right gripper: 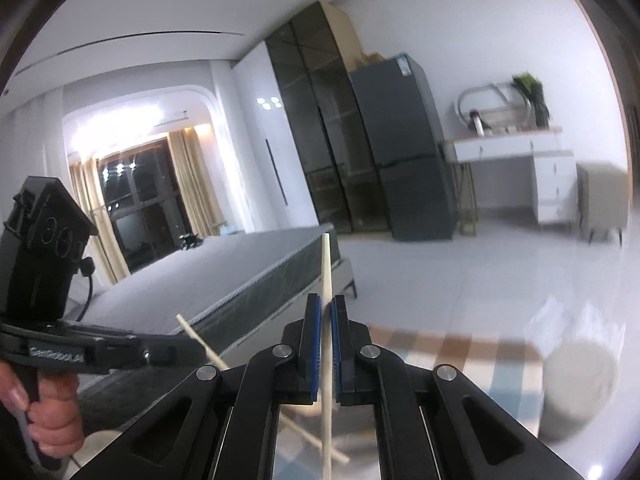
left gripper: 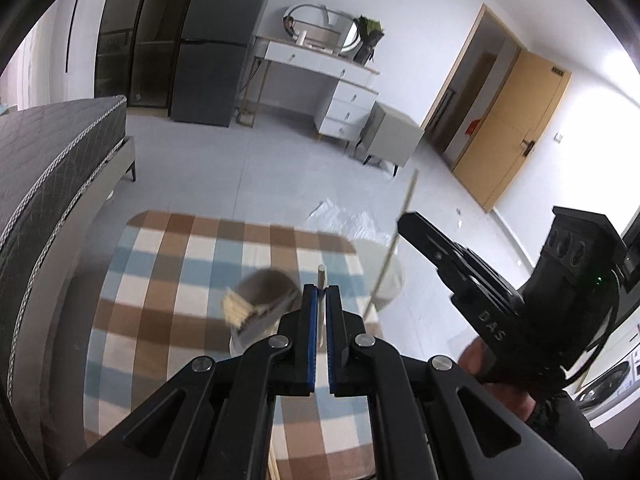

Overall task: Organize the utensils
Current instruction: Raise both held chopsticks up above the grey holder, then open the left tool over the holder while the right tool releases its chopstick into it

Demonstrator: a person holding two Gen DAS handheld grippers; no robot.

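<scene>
- Chopsticks: there's one in each gripper right now. The left gripper (left gripper: 321,294) is clamped on a chopstick (left gripper: 321,276), with the blunt wooden end poking up just past the blue pads.
- The right gripper (right gripper: 327,308) is pinched on the other chopstick (right gripper: 326,264), which runs straight up between its fingers and sticks out a good way above them.
- From the left wrist view you can see the right gripper (left gripper: 404,220) off to the right, raised, with its long thin chopstick (left gripper: 394,248) slanting through the tip.
- From the right wrist view the left gripper (right gripper: 188,350) sits low on the left, with its chopstick (right gripper: 200,340) angled across, passing under the right one so they cross lower down.
- Below on the checked tablecloth (left gripper: 180,248) is a round grey holder (left gripper: 266,284) lying tipped, with a bundle of wooden sticks (left gripper: 238,306) at its mouth. It's pretty blurry, so I can't tell if they're in it or just beside it.
- Another pale round container (left gripper: 390,280) sits just right of that, near the table edge, behind the right chopstick.
- Background: dark bed (left gripper: 48,152) on the left, white dresser (left gripper: 328,80) at the back wall.
</scene>
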